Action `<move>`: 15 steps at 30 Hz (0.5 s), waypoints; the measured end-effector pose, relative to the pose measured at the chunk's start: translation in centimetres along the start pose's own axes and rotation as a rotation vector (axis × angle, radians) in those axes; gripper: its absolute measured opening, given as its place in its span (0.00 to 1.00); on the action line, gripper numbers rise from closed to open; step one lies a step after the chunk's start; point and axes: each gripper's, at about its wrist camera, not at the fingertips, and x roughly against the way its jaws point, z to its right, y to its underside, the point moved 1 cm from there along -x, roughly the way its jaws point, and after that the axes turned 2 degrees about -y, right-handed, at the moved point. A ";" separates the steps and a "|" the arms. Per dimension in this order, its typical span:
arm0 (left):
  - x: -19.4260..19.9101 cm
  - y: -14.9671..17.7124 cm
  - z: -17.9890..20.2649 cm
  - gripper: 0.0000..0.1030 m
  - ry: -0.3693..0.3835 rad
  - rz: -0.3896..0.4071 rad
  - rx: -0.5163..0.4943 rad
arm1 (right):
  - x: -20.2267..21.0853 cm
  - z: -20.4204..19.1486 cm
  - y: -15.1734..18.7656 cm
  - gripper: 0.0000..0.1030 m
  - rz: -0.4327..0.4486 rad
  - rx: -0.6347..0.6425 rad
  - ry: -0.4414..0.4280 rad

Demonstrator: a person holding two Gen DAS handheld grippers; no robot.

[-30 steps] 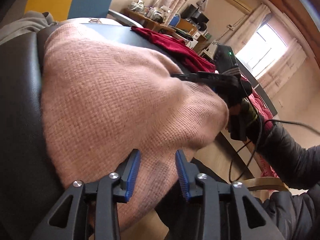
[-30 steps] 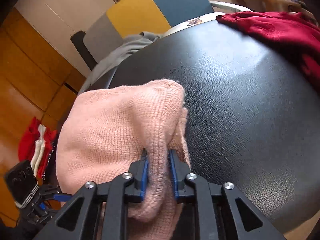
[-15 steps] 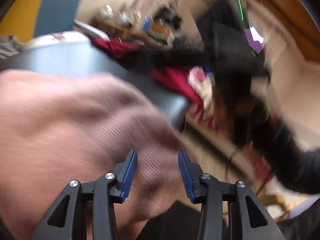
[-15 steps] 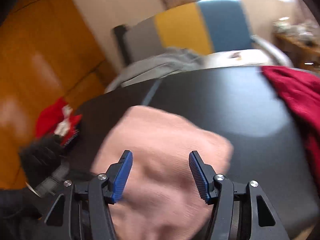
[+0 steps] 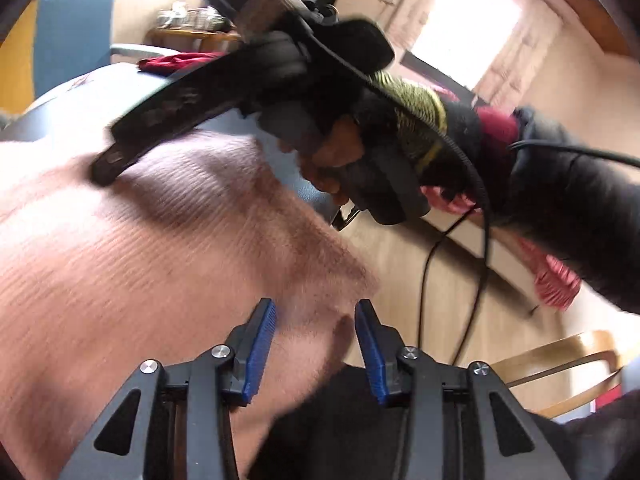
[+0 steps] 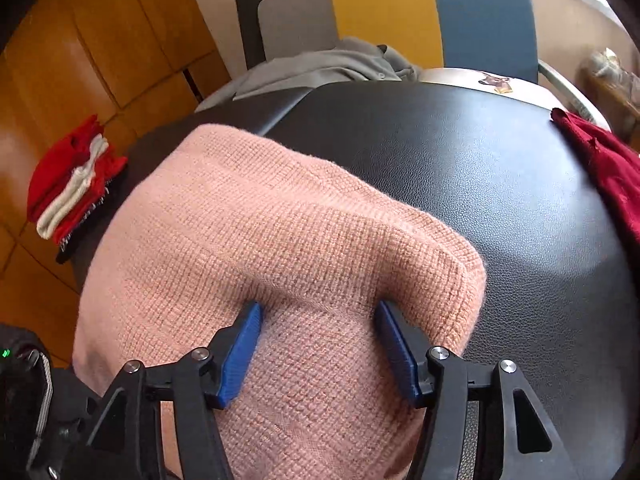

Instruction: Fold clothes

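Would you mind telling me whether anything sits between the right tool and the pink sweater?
Nothing visible does: the right tool is open directly over the pink sweater, with knit fabric bulging between its blue fingers.

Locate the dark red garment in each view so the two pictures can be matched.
Left wrist view: dark red garment lies upper left, at the far table edge, behind the other hand-held gripper.
Right wrist view: dark red garment lies at the right edge.
Shared landmark: the pink sweater on the black table.
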 end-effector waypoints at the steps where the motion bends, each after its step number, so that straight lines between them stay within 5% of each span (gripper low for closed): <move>1: 1.3 0.4 -0.2 0.41 0.008 0.022 0.025 | 0.1 0.0 -0.1 0.59 -0.007 -0.008 0.002; 6: 7.6 3.3 -2.4 0.42 -0.089 0.154 0.140 | 2.5 -3.1 -2.8 0.61 -0.052 0.076 0.058; 8: 9.0 4.5 -3.6 0.42 -0.128 0.187 0.197 | 3.8 -5.8 -4.7 0.63 -0.007 0.133 -0.009; 13: 6.9 4.8 -4.1 0.43 -0.163 0.135 0.205 | 1.7 -11.2 -8.0 0.66 -0.027 0.206 -0.161; 15: 5.7 5.1 -4.4 0.42 -0.151 0.116 0.205 | -2.9 -10.9 -8.8 0.67 -0.111 0.198 -0.114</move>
